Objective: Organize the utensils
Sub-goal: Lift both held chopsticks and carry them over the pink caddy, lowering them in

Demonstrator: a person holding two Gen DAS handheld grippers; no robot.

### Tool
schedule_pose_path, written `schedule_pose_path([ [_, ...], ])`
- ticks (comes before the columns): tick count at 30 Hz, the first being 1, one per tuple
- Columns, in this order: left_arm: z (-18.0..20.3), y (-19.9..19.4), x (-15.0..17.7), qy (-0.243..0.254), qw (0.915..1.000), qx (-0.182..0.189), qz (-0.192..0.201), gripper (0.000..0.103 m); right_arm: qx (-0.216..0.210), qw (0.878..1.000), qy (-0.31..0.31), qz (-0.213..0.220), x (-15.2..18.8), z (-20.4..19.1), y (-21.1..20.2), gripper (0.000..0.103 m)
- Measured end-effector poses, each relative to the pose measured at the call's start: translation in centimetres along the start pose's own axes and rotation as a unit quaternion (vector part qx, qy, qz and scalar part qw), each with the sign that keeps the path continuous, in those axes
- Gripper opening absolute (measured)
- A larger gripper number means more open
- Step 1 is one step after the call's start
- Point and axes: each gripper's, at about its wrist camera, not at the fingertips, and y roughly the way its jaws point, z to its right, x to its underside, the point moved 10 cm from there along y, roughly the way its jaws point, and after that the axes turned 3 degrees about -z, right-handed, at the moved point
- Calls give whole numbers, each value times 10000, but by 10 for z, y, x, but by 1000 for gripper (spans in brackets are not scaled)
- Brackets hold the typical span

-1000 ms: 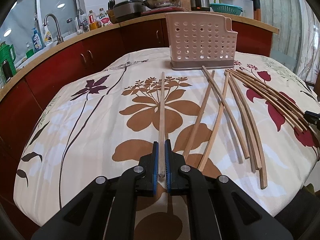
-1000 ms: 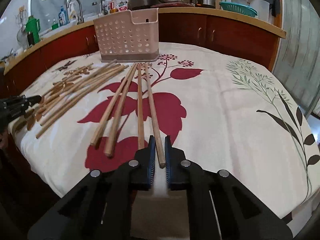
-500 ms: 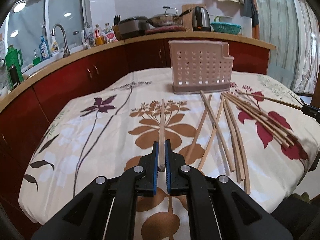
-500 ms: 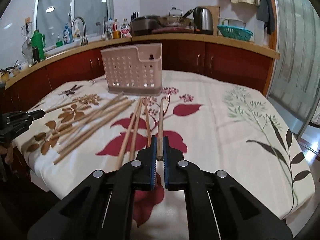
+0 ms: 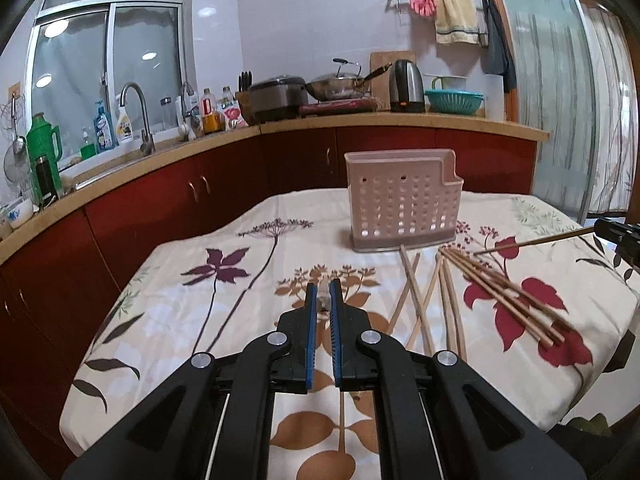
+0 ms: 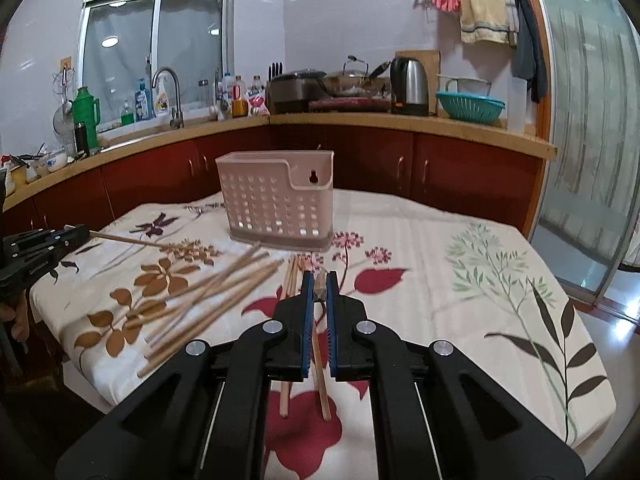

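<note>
The left gripper (image 5: 324, 298) clamps one chopstick (image 6: 124, 240) end-on; the right gripper (image 6: 320, 286) clamps another chopstick (image 5: 536, 242). Both are raised above the flowered tablecloth (image 5: 240, 280). Beyond each set of jaws stands the perforated holder (image 5: 404, 200), its open top unobstructed. Loose chopsticks (image 6: 216, 300) lie between the grippers, their ends near the table's front edge.

right claw (image 6: 320, 286) pinches one chopstick (image 6: 319, 285) end-on, loose chopsticks (image 6: 212, 304) before the perforated holder (image 6: 276, 200).

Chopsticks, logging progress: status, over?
Left gripper, right gripper each shut on one chopstick, lifted. Holder empty. Path clear.
</note>
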Motion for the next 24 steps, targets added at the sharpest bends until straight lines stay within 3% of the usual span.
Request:
schedule_pose_path([
  [24, -14, 25, -72, -206, 9992, 284, 186, 7, 41, 9986, 70, 520, -90, 3, 40, 7],
])
